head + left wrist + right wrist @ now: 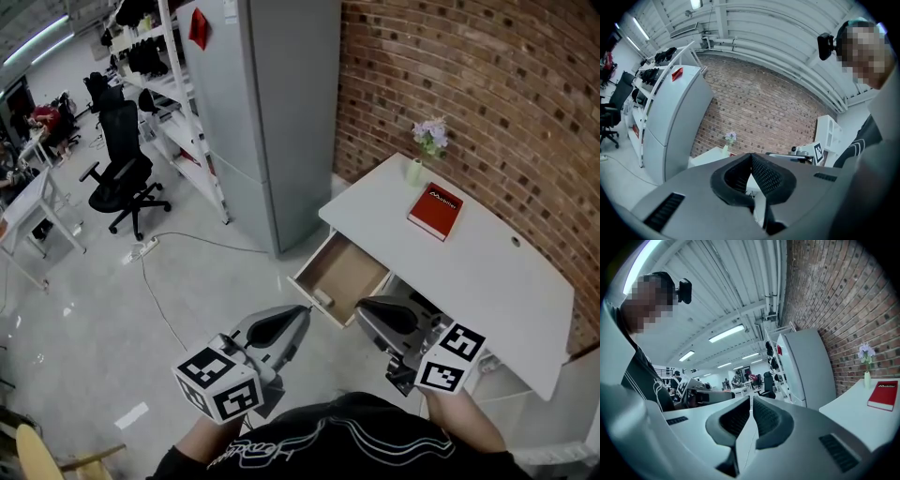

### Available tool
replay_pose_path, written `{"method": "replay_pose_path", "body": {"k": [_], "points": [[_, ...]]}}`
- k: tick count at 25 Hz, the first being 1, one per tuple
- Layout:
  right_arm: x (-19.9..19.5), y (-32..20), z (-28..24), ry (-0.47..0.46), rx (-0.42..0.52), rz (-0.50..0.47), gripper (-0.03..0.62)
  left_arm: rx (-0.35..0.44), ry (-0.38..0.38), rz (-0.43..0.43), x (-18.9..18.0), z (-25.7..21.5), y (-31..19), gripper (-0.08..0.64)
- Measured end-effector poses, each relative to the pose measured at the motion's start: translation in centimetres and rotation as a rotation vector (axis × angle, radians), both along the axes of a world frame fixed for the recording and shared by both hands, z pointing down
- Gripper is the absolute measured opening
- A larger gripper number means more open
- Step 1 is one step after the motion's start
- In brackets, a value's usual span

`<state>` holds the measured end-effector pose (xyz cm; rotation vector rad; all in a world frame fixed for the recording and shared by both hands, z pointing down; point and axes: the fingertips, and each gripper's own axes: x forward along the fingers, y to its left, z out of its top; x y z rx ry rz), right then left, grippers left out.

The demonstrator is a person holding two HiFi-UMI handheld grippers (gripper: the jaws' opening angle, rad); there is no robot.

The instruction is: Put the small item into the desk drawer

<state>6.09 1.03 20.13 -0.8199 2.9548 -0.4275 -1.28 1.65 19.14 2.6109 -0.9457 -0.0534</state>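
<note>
The white desk [487, 272] stands by the brick wall, and its wooden drawer [349, 265] is pulled open toward me. At the drawer's front corner lies a small pale item [322, 299]. My left gripper [300, 311] hovers just in front of that corner with its jaws shut and nothing between them; in its own view the left gripper [751, 156] points up at the wall. To the drawer's right, my right gripper [362, 308] is also shut and empty. The right gripper [751, 398] faces the room in its own view.
On the desk lie a red book [435, 210] and a small vase of flowers [428, 142]. A tall grey cabinet [272, 112] stands left of the desk. A black office chair [122, 173] and a cable with a power strip [145, 247] are on the floor.
</note>
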Motion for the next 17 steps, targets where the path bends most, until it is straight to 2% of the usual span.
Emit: {"method": "replay_pose_path", "body": {"k": [9,17], "points": [[2.2,-1.1,-0.7,0.030,-0.004,0.022,0.054,-0.007,0.017,-0.010,1.6,-0.4,-1.6,0.020],[6.5,-1.3,-0.4,0.028,-0.026,0.032,0.054,-0.008,-0.006,-0.006,5.7,-0.6,-2.6,0.020]]}}
